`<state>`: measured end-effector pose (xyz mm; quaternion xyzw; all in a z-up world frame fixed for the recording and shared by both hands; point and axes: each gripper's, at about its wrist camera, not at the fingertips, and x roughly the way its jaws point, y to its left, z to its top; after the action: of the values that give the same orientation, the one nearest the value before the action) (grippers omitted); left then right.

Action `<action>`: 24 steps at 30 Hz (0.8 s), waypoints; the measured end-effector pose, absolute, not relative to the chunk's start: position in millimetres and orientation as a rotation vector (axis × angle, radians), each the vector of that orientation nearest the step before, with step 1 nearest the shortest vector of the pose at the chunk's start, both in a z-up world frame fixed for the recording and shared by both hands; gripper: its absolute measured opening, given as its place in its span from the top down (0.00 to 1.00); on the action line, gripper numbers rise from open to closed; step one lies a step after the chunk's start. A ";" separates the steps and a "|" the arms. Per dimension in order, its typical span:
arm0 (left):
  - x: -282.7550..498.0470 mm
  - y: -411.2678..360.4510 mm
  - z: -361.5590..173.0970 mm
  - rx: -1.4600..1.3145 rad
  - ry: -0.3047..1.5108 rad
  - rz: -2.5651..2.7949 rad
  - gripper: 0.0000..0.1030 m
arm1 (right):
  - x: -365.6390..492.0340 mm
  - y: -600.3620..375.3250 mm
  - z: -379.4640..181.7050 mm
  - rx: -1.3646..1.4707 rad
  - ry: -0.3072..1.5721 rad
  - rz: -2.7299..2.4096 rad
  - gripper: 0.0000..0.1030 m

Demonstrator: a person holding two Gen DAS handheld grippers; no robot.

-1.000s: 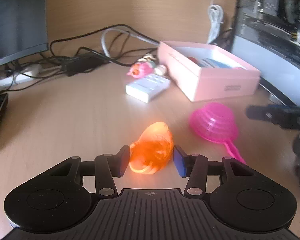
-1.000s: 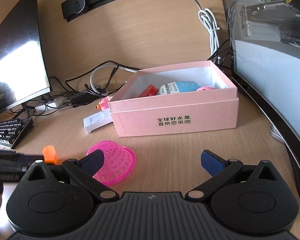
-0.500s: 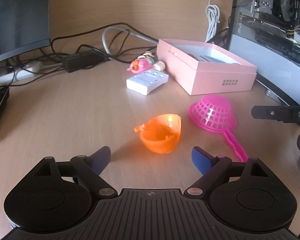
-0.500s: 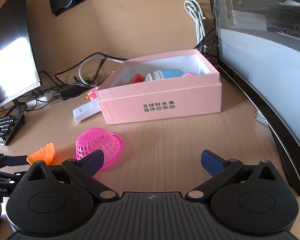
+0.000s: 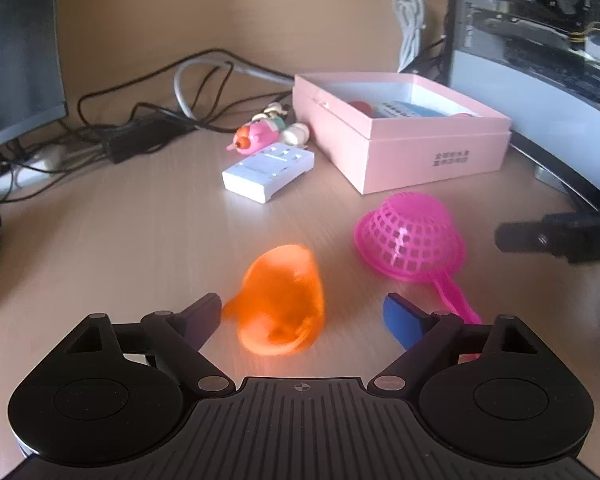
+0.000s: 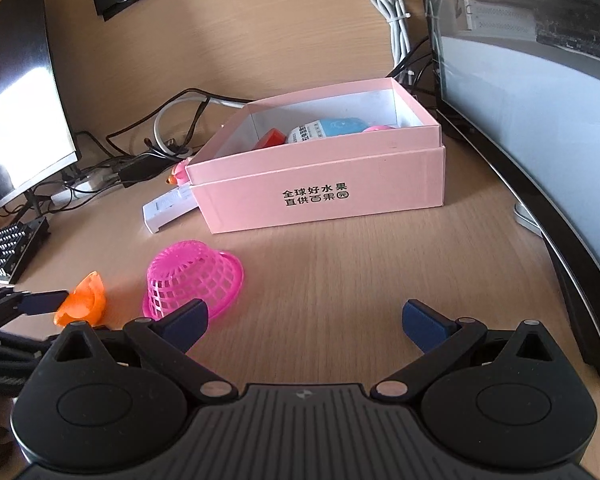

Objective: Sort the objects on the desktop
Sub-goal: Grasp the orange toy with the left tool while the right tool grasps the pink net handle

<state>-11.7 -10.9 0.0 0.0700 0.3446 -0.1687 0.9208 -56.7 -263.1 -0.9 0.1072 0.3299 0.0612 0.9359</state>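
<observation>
An orange toy cup (image 5: 281,300) lies blurred on the wooden desk between the open fingers of my left gripper (image 5: 306,314), nearer the left finger; it also shows in the right wrist view (image 6: 83,300). A pink mesh strainer (image 5: 410,237) lies upside down to its right, also in the right wrist view (image 6: 192,278). A pink open box (image 5: 400,136) (image 6: 320,184) behind holds a red item, a blue-white packet and a pink item. My right gripper (image 6: 304,326) is open and empty in front of the box.
A white charger block (image 5: 269,170) and a pink toy figure (image 5: 260,135) lie left of the box. Cables (image 5: 140,120) and a monitor (image 5: 16,48) are at the back left, a keyboard (image 6: 8,248) at the left, a curved monitor (image 6: 540,100) at the right.
My left gripper opened and let go of the orange cup, pulled back, then came in around it again. The cup tipped on the desk. My right gripper rose a little toward the box.
</observation>
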 end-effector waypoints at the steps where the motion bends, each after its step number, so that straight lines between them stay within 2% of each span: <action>1: -8.5 -12.3 0.3 0.140 0.712 -0.340 0.12 | -57.1 -263.3 -0.7 0.221 0.671 0.129 0.00; 4: -2.3 -14.5 1.2 0.143 0.711 -0.324 0.16 | -58.2 -262.9 0.3 0.221 0.661 0.147 0.00; 6: 0.6 -14.8 1.3 0.146 0.714 -0.322 0.25 | -60.3 -261.1 1.5 0.212 0.647 0.160 0.00; 7: 1.4 -14.5 1.2 0.149 0.715 -0.324 0.37 | -62.0 -259.9 3.1 0.201 0.633 0.166 0.00; 8: 1.4 -13.4 1.6 0.149 0.715 -0.326 0.43 | -64.7 -257.9 5.2 0.186 0.613 0.181 0.00; 12: -2.0 -7.9 4.5 0.145 0.705 -0.330 0.43 | -71.2 -231.7 16.4 0.069 0.555 0.277 0.00; 20: -24.1 17.4 10.6 0.140 0.706 -0.321 0.43 | -30.5 -181.5 13.2 -0.021 0.676 0.327 0.01; 22: -28.3 23.0 12.8 0.131 0.702 -0.316 0.43 | -20.9 -175.9 10.1 -0.039 0.706 0.311 0.11; 23: -30.0 25.4 13.9 0.127 0.700 -0.314 0.43 | -16.4 -173.8 8.7 -0.046 0.723 0.297 0.21; 24: -31.4 27.8 14.9 0.122 0.699 -0.311 0.43 | -15.7 -173.1 7.4 -0.045 0.728 0.290 0.21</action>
<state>-31.4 27.8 14.9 0.0597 0.3406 -0.1514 0.9260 -15.7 -173.1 7.4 -0.0217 0.3548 0.1412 0.9240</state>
